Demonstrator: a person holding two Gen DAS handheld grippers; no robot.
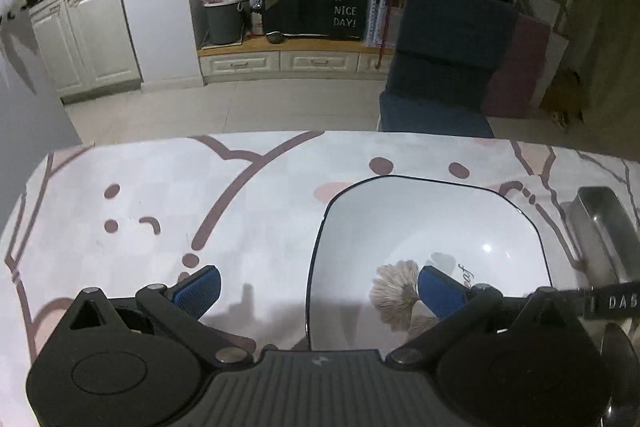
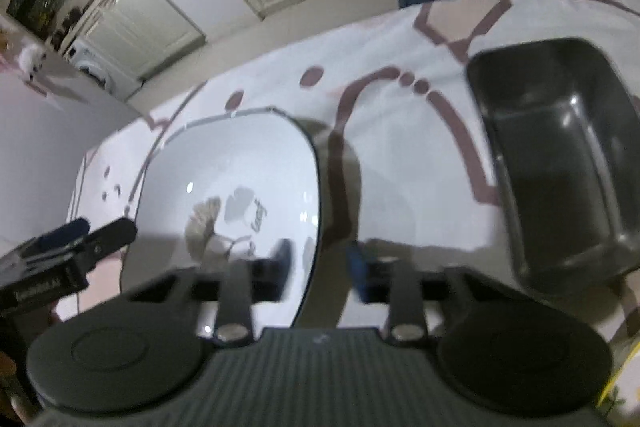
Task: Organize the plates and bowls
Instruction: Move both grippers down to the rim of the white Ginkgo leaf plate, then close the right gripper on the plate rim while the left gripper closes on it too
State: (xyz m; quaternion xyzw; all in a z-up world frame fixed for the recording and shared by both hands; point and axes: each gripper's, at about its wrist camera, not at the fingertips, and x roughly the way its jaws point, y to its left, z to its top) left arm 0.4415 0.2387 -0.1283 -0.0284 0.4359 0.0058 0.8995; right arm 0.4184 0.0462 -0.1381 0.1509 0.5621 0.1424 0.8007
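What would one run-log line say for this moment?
left gripper: open, astride plate left edge | right gripper: astride plate right edge, grip unclear | metal tray: right of plate

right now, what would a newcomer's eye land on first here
The big white square plate with a dark rim, on the pink-patterned cloth. To its right stands a dark metal tray. The right tool straddles the plate's right edge.
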